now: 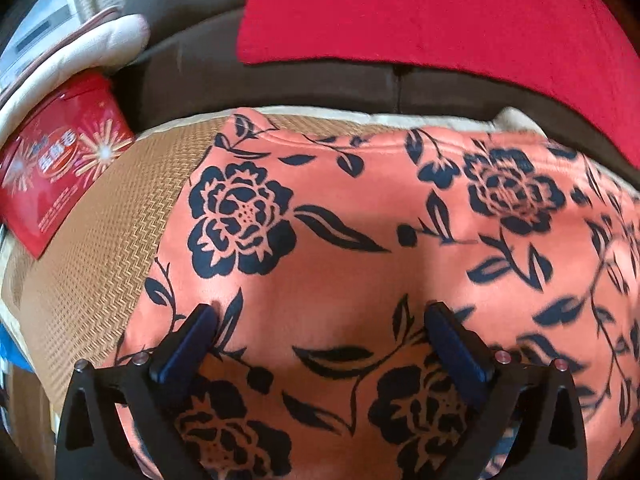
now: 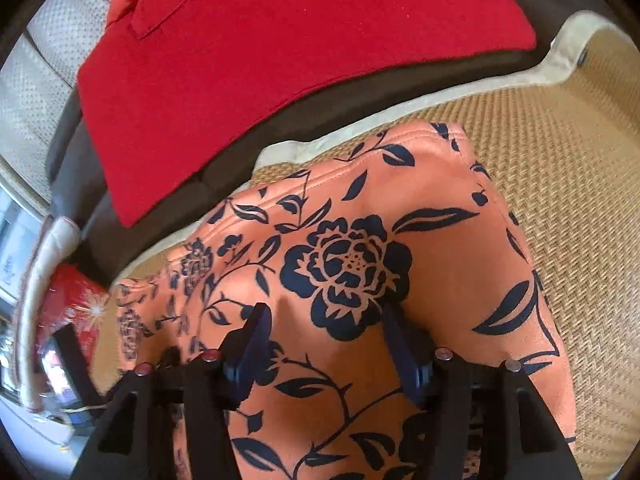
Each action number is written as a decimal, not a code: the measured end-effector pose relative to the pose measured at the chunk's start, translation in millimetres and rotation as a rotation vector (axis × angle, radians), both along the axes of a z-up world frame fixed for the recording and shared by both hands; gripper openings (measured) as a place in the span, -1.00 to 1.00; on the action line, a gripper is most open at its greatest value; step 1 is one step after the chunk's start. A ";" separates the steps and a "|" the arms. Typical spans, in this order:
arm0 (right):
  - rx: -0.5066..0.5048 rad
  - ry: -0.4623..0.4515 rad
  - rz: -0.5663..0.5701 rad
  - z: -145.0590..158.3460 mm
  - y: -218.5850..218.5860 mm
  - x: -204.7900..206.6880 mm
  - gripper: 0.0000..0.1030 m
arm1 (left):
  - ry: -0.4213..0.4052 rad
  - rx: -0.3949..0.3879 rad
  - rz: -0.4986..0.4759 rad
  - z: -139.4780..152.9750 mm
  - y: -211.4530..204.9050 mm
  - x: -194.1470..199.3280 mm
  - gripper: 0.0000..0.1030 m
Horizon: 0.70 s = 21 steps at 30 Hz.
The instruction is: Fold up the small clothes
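We have the cloth (image 1: 360, 240), coral with dark flowers, spread on the woven mat (image 1: 100, 248), its far hem lying close to the mat's pale border and the brown sofa edge. Both tools are over its near part: the left gripper (image 1: 322, 314) has its fingers spread wide with the tips resting on or just above the fabric, and the right gripper (image 2: 326, 318) is likewise spread, one fingertip at the big flower. Neither pinches anything that we can see. The cloth looks already doubled and fairly flat, so we judge the step in hand to be pressing and smoothing, or setting up the next fold. To do it well, we keep both tools level, press lightly, and stroke outward from the middle so the soft ridges between the fingers go flat without bunching. If we take an edge next, we should catch both layers together at matching points on each side. The fabric seems thin and slippery, so a slow, even pull suits it. The red cushion (image 2: 280, 60) and the red packet (image 1: 52, 160) lie apart and need no care.
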State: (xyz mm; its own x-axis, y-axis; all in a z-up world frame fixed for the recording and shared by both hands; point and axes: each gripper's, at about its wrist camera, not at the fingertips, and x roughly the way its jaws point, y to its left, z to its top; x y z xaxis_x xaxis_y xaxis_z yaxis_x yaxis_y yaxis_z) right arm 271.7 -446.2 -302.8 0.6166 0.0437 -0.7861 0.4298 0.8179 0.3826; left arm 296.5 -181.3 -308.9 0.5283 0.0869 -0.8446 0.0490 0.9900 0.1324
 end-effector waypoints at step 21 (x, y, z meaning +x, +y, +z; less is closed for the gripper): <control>-0.131 -0.112 0.136 10.9 88.6 30.8 0.22 | -0.151 0.002 0.049 37.5 101.7 -5.0 1.00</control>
